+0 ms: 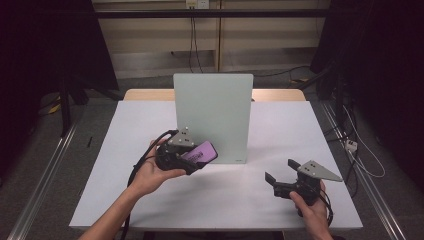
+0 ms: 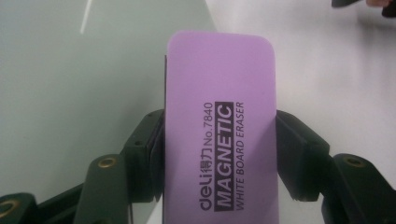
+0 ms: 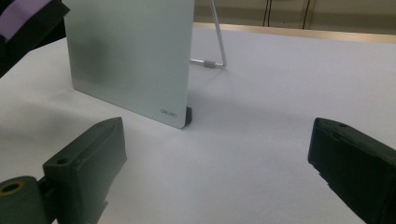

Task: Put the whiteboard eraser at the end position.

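Note:
A purple magnetic whiteboard eraser (image 1: 201,152) (image 2: 219,130) is clamped between the jaws of my left gripper (image 1: 192,159) (image 2: 219,154), held just above the table near the lower left of a small standing whiteboard (image 1: 213,116) (image 2: 70,93) (image 3: 130,56). My right gripper (image 1: 280,171) (image 3: 217,163) rests low at the right front of the table, open, with nothing between its fingers. It faces the board's lower right corner. The eraser's purple end (image 3: 21,11) shows at the top left of the right gripper view.
The board stands upright on a white table (image 1: 280,125) (image 3: 280,93), propped by a wire stand (image 3: 217,42) behind it. A wooden edge (image 1: 280,94) runs along the table's far side. Cables (image 1: 360,150) lie on the floor to the right.

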Demonstrator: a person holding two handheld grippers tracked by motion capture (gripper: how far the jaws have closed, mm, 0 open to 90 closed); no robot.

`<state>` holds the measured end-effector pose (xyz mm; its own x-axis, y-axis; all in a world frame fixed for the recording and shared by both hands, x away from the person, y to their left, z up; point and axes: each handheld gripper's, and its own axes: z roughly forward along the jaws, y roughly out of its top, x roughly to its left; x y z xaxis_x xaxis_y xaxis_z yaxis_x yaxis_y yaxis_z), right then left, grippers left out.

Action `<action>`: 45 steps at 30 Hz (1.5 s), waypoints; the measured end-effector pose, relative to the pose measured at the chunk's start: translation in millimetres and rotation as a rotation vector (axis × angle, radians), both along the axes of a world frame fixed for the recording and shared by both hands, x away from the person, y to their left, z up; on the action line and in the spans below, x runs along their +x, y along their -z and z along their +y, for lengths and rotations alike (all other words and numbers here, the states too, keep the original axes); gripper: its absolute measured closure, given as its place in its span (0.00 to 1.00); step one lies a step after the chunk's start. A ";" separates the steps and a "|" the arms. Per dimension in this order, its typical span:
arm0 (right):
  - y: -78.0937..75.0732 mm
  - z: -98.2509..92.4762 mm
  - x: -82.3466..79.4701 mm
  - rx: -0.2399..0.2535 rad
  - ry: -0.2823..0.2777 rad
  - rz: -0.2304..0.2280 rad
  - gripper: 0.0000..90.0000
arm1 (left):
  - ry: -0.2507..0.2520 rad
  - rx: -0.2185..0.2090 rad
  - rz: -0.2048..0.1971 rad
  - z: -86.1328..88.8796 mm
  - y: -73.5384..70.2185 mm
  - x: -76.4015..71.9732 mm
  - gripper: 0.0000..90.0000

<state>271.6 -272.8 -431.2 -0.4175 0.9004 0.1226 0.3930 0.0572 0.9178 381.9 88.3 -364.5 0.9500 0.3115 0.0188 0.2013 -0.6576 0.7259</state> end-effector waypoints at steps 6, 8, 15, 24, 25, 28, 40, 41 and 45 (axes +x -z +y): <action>-0.7 -2.2 -4.5 0.002 -0.008 -0.002 0.04 | 0.069 0.090 0.031 -13.3 9.6 -7.3 0.45; -0.8 -2.6 -4.9 0.003 -0.010 -0.003 0.04 | 0.086 0.121 0.033 -19.7 14.5 -9.5 0.45; -0.7 -1.4 -3.7 -0.002 -0.017 -0.004 0.04 | 0.106 0.187 0.069 -32.8 31.3 -10.2 0.45; -0.1 -0.8 -1.3 0.002 -0.023 -0.001 0.04 | 0.135 0.215 0.092 -46.3 39.7 -17.8 0.45; -0.1 -0.8 -1.3 0.001 -0.023 0.000 0.04 | 0.137 0.216 0.097 -47.8 41.1 -18.7 0.45; -0.1 -0.9 -0.9 -0.001 -0.027 -0.001 0.04 | 0.145 0.226 0.105 -50.8 43.6 -19.6 0.45; 0.6 -2.4 -0.5 0.011 -0.023 0.003 0.04 | 0.162 0.251 0.153 -63.1 56.5 -17.3 0.45; 0.6 -2.4 -0.5 0.012 -0.024 0.003 0.04 | 0.166 0.259 0.150 -63.9 57.5 -16.2 0.45; 0.3 -3.0 -2.0 0.004 -0.024 0.003 0.04 | 0.152 0.250 0.170 -65.4 62.4 -13.7 0.45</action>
